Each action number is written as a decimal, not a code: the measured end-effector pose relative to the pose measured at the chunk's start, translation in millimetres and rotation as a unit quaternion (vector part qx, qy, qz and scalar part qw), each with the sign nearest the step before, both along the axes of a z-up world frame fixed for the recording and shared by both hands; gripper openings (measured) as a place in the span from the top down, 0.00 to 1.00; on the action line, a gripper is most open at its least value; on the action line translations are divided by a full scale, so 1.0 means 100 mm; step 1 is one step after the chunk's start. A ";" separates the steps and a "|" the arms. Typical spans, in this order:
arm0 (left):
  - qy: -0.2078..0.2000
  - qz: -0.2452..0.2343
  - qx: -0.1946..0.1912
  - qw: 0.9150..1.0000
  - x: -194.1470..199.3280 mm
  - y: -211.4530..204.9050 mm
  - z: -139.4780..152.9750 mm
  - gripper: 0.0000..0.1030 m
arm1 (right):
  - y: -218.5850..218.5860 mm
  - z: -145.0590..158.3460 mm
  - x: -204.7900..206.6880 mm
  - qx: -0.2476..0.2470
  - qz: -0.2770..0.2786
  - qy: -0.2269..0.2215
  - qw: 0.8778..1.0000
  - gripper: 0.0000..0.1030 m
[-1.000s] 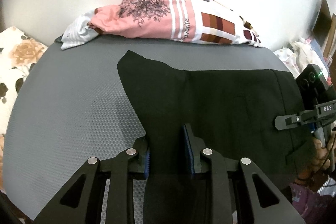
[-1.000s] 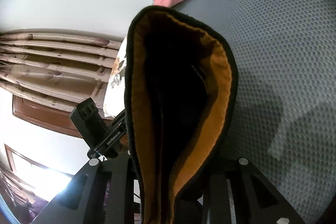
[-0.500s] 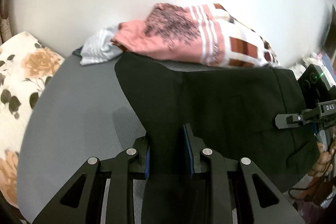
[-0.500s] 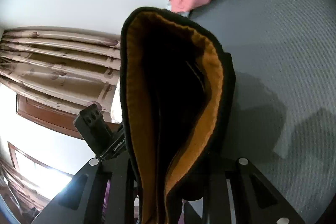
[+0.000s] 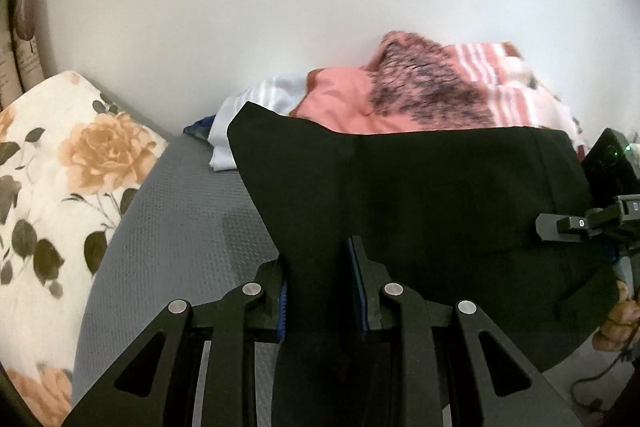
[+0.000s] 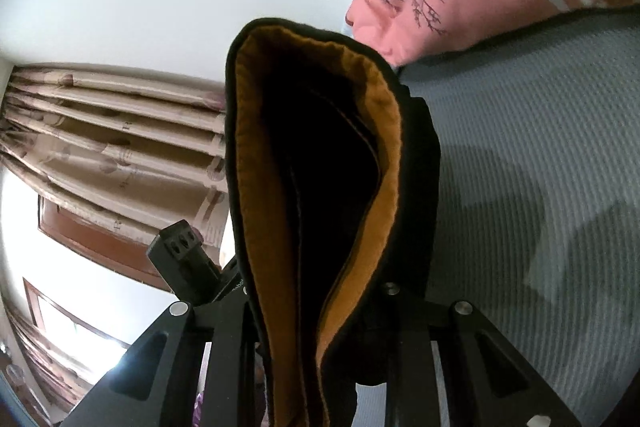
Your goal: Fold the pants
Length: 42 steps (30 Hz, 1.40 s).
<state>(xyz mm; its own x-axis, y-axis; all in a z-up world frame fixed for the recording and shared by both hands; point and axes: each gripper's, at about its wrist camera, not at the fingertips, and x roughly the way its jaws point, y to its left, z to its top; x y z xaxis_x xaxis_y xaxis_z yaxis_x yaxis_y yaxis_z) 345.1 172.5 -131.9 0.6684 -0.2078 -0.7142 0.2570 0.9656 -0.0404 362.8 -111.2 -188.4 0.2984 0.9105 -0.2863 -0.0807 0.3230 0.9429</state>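
Grey textured bed surface [image 5: 176,227] under a plain white wall, black pants [image 5: 440,195] held up between my two grippers.

My left gripper [image 5: 318,279] has its jaws clamped on a narrow fold of the black fabric pants, which spread ahead and to the right towards my right gripper [image 5: 560,227]. My right gripper's jaws pinch the orange-lined waistband [image 6: 320,155]. Beyond the jaws lies a heap of pink printed clothes [image 5: 420,95]; to the left, a floral pillow [image 5: 60,179].
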 end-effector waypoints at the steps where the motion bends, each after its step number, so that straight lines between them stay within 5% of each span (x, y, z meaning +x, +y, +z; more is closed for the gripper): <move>1: 0.003 0.002 0.003 1.000 0.08 0.02 -0.05 0.75 | 0.01 -0.03 0.06 -0.004 0.001 0.000 1.000 0.78; 11: 0.035 0.021 0.030 0.999 0.41 0.13 -0.61 0.69 | 0.06 -0.48 0.33 -0.035 -0.004 0.025 0.999 0.79; 14: 0.034 0.032 0.031 0.998 0.42 0.16 -0.72 0.55 | 0.08 -0.49 0.29 -0.077 0.002 0.012 0.997 0.79; 18: 0.020 0.069 0.044 0.997 0.41 0.22 -0.82 0.14 | 0.08 -0.52 0.24 -0.137 -0.006 -0.008 0.990 0.70; 22: 0.036 0.089 0.012 0.995 0.45 0.35 -0.86 0.05 | 0.11 -0.49 0.17 -0.152 -0.011 -0.034 0.988 0.70; 25: 0.030 0.107 0.011 0.994 0.43 0.38 -0.84 0.03 | 0.18 -0.42 0.05 -0.157 -0.029 -0.047 0.986 0.66; 28: 0.019 0.135 0.005 0.991 0.39 0.46 -0.81 0.03 | 0.13 -0.33 0.04 -0.190 -0.066 -0.072 0.977 0.47; 32: 0.008 0.169 -0.012 0.985 0.36 0.59 -0.79 0.03 | 0.03 -0.33 0.11 -0.195 -0.101 -0.066 0.973 0.45; 36: -0.010 0.194 -0.020 0.981 0.30 0.67 -0.76 0.03 | 0.04 -0.26 0.05 -0.240 -0.127 -0.080 0.959 0.32; 42: -0.019 0.218 -0.028 0.975 0.25 0.75 -0.74 0.03 | -0.06 -0.07 -0.17 -0.264 -0.172 -0.078 0.946 0.31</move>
<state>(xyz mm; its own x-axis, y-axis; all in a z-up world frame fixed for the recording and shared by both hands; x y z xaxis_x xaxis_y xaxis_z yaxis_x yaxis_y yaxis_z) 369.8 247.1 -205.9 0.7281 0.0645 -0.6825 -0.1750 0.9800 -0.0942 345.6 -117.5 -195.6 0.6270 0.4945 -0.6020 -0.0103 0.7779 0.6283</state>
